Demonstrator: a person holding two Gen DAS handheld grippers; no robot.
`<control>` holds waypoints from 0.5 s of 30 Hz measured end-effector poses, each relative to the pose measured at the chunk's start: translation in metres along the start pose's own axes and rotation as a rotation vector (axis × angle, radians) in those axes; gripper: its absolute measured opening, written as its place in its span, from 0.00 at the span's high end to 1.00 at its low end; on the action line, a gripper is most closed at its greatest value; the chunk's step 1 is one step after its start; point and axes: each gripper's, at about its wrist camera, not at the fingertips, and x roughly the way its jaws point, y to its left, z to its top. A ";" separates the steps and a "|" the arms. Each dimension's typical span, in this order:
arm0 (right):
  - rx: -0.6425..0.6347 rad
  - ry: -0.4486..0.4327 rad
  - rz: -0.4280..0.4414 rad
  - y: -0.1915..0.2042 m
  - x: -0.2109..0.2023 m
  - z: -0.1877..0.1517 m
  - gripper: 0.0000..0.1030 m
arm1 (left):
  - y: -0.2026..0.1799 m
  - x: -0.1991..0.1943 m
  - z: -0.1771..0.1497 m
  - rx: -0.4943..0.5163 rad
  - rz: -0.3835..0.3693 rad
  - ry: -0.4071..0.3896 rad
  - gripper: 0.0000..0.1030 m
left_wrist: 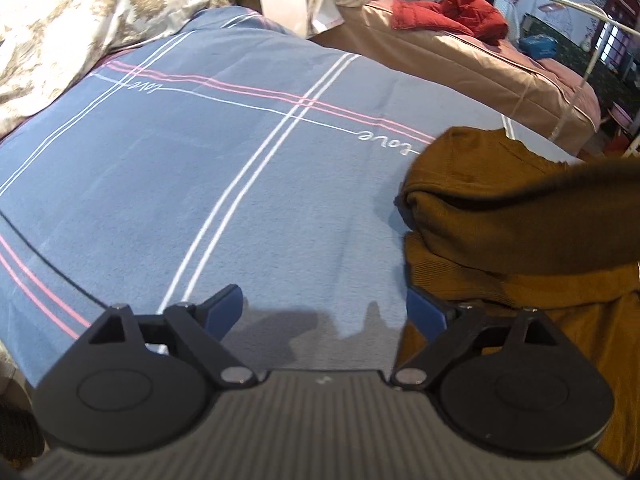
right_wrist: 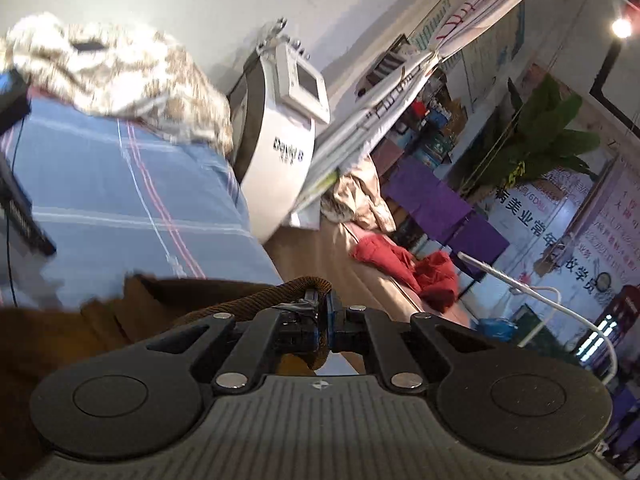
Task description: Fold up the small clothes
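A mustard-brown knit garment (left_wrist: 516,236) lies on the blue striped bedsheet (left_wrist: 224,184) at the right of the left wrist view, with one part lifted across it toward the right edge. My left gripper (left_wrist: 324,312) hangs open over bare sheet, its right finger (left_wrist: 426,312) at the garment's left edge, nothing between the jaws. In the right wrist view my right gripper (right_wrist: 322,316) is shut on a ribbed edge of the brown garment (right_wrist: 256,300), raised above the bed; the cloth trails down to the left.
A floral quilt (left_wrist: 76,20) is bunched at the bed's far end. A white machine (right_wrist: 280,152) stands beside the bed. A second bed (left_wrist: 472,64) with a red garment (left_wrist: 452,16) lies beyond. The left gripper's body (right_wrist: 16,200) shows at the left edge.
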 end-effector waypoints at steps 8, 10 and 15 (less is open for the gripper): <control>0.161 0.363 0.020 -0.008 0.017 -0.118 0.94 | -0.031 0.015 0.010 0.087 -0.014 0.023 0.12; 0.159 0.364 0.009 -0.010 0.027 -0.120 0.94 | -0.034 0.018 0.015 0.071 -0.031 0.027 0.12; 0.017 0.290 -0.069 -0.057 0.088 -0.079 0.95 | -0.045 0.017 0.024 0.045 -0.066 0.015 0.12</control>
